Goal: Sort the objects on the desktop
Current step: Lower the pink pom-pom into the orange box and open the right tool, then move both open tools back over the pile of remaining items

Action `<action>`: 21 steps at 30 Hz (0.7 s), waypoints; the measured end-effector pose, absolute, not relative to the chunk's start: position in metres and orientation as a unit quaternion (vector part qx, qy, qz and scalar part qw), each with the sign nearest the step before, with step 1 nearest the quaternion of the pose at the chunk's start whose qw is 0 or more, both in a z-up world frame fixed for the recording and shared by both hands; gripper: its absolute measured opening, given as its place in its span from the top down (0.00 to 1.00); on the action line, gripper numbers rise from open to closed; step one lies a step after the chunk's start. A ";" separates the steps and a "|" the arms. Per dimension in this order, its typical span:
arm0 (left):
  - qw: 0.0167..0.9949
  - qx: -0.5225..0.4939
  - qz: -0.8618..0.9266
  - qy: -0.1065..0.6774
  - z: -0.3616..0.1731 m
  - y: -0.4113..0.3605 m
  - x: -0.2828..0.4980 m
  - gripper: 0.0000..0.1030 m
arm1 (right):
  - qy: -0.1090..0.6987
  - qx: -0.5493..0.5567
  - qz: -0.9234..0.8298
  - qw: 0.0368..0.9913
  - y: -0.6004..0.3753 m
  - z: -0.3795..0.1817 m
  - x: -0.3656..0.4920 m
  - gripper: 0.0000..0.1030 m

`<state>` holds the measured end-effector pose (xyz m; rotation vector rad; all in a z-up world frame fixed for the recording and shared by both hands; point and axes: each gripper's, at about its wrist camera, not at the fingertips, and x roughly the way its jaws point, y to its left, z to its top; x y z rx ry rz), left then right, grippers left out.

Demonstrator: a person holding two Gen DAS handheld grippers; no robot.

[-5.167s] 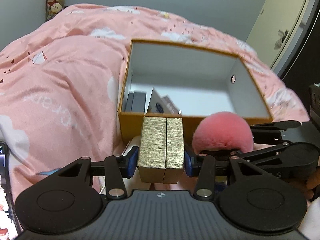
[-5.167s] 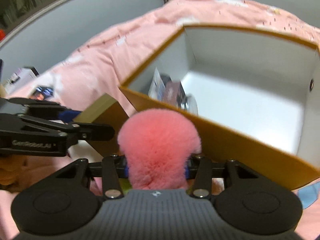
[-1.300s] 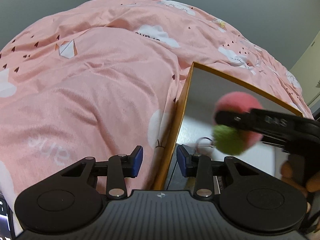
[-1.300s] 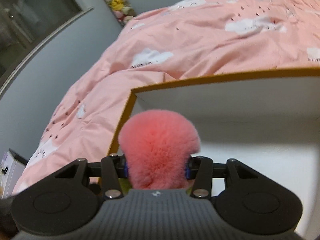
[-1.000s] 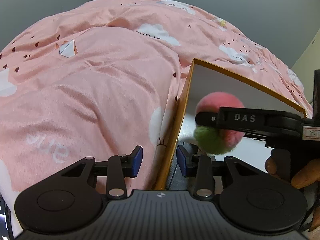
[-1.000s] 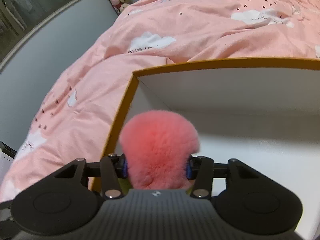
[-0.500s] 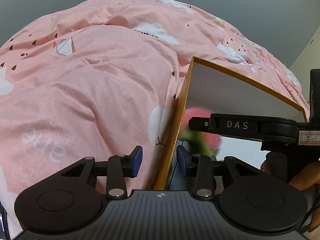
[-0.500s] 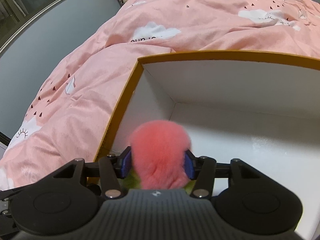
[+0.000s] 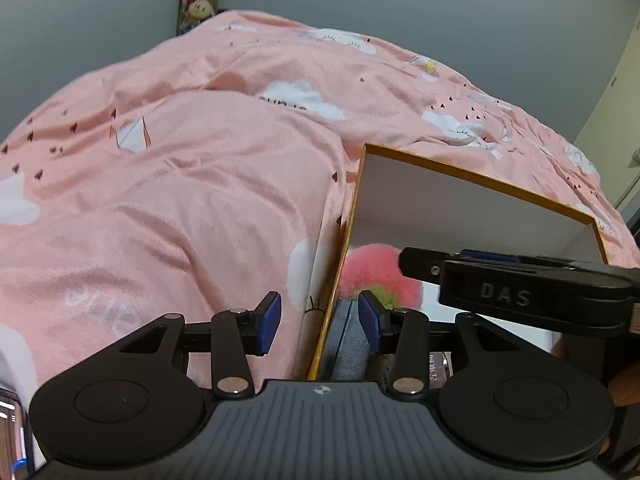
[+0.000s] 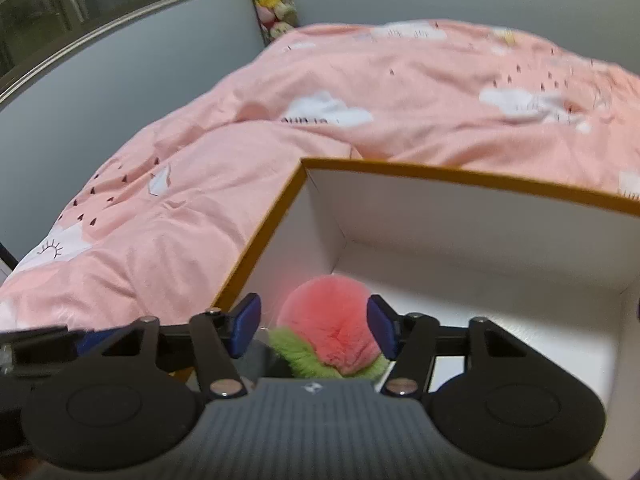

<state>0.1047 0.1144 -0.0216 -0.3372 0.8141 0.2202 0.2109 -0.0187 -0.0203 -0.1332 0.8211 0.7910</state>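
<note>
The right hand-held gripper (image 10: 314,326) has just spread its blue pads clear of the pink plush peach (image 10: 330,328), which lies inside the orange-rimmed box (image 10: 460,178) on the bed — the left hand-held gripper (image 9: 318,318), jaws just widened, straddles the box's wall, gripping nothing.

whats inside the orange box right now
Inside the orange box, a fluffy pink peach plush with green leaves lies near the left wall, between the right gripper's open jaws. A dark grey item sits beside it; the gripper bodies cover the rest of the near floor.
</note>
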 end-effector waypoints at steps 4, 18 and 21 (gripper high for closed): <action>0.911 -0.126 0.119 0.374 -0.015 0.104 0.097 0.49 | 0.364 -0.058 0.368 0.854 -0.034 -0.012 0.201 0.29; 0.926 -0.141 0.098 0.337 0.006 0.091 0.068 0.34 | 0.253 -0.106 0.325 0.905 -0.089 0.016 0.147 0.14; 0.923 -0.141 0.085 0.347 0.005 0.087 0.060 0.34 | 0.254 -0.095 0.332 0.904 -0.105 0.017 0.136 0.14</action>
